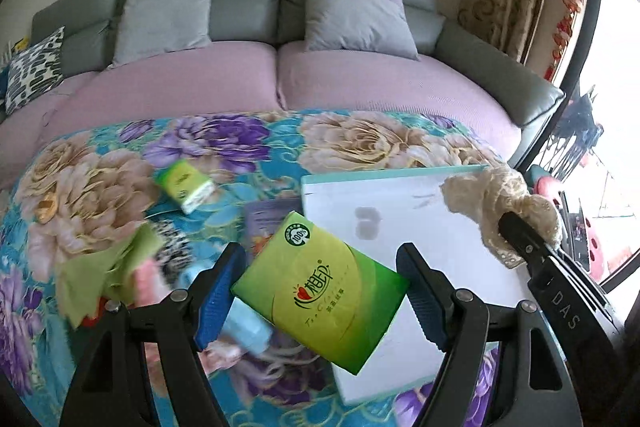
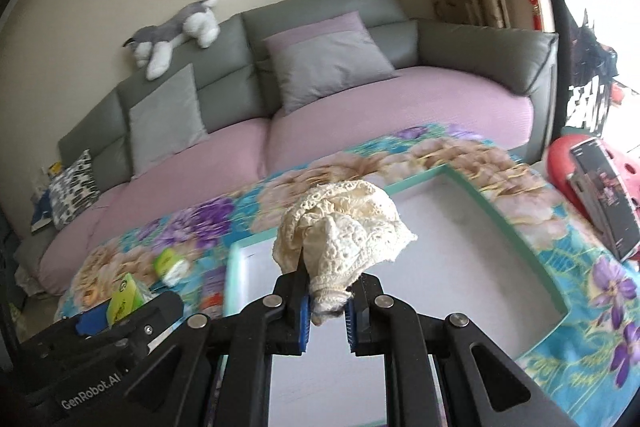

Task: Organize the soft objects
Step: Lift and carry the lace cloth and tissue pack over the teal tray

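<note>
Gripping a cream lace cloth (image 2: 344,227) in the clenched right gripper (image 2: 327,311), above the white tray (image 2: 472,251). Pinching a green tissue pack (image 1: 320,291) cornerwise between the left gripper (image 1: 320,291) fingers, over the tray's left edge.

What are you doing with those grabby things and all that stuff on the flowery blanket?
A person is tidying soft things with a tool in each hand. The left tool has a green tissue pack between its fingers, at the edge of a white tray with a teal rim. The right tool is pinching a bunched cream lace cloth above that tray. A smaller green tissue pack and a green cloth lie on the flowery blanket, not yet sorted.
</note>
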Available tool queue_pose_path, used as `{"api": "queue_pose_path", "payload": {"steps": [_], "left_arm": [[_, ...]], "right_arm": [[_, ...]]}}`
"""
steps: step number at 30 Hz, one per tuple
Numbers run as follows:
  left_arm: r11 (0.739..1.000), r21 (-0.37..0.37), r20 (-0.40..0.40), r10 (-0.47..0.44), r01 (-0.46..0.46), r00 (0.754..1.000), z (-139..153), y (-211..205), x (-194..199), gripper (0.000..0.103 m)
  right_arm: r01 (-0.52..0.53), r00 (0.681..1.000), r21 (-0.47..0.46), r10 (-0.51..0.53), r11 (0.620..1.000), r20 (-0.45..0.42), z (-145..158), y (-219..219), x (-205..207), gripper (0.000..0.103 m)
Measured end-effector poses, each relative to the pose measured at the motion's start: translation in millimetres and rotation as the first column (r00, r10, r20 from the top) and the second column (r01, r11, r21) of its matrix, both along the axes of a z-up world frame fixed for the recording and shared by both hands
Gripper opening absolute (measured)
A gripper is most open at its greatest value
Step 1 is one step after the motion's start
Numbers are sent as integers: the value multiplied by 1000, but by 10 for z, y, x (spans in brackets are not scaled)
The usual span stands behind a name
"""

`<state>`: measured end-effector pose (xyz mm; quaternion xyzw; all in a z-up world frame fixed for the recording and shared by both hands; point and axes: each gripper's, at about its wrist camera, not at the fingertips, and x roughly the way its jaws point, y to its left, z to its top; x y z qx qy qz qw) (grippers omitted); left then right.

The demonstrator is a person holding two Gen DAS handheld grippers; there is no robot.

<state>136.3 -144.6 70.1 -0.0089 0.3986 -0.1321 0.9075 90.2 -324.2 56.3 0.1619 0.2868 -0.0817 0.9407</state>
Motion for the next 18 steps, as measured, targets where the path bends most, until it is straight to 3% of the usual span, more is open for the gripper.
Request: {"api": "queue_pose_path", "payload": {"steps": [12, 18], "left_arm": [[999, 32, -50, -27, 29, 998, -291, -531, 371, 79], [998, 51, -68, -39, 42, 997, -390, -693, 493, 79]], "right_arm": [[165, 985, 23, -164, 986, -52, -313, -587, 97, 14], [182, 982, 47, -179, 982, -55, -388, -706, 138, 14]]}}
